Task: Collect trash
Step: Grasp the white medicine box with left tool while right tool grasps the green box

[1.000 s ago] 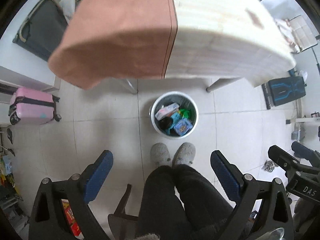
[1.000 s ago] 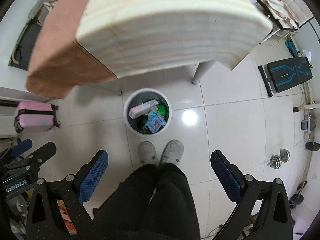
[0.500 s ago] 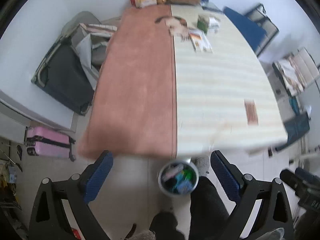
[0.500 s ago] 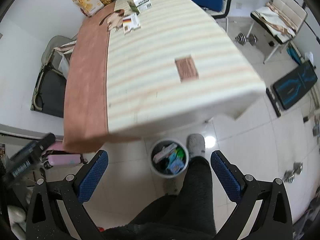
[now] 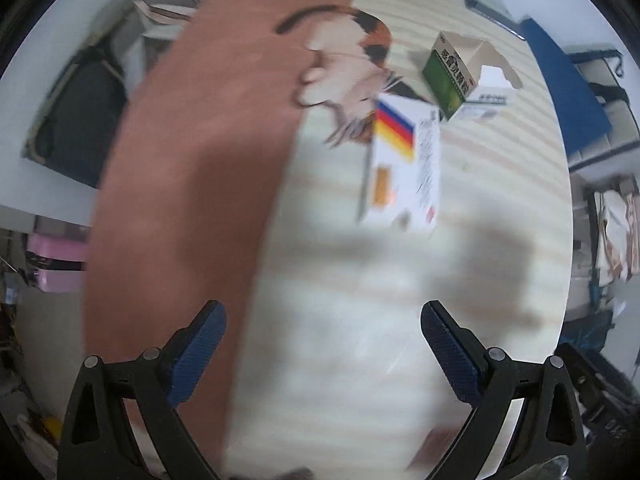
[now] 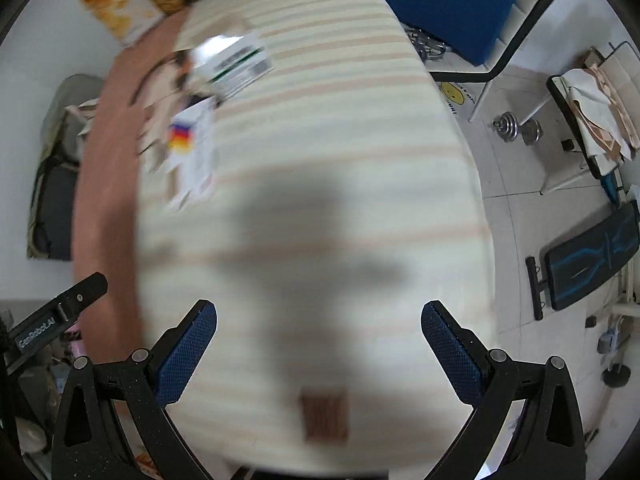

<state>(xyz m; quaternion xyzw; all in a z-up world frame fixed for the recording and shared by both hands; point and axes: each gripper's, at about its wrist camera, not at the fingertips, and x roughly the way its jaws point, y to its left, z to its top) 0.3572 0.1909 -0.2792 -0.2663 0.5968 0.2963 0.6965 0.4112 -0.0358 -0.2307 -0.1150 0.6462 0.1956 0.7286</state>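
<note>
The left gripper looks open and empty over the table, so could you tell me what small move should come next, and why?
Probably carry the left gripper forward toward the white box with the coloured stripes. The gripper is open and holds nothing, and that box lies flat on the striped tablecloth, ahead of the green box, so it seems the nearest trash.

We see a flat box (image 5: 404, 160) on the table (image 5: 340, 320), toward its far end. Behind it and to the right stands an opened carton (image 5: 452, 74). Left of both lies a cat-shaped mat (image 5: 344, 60), near the far edge.
</note>
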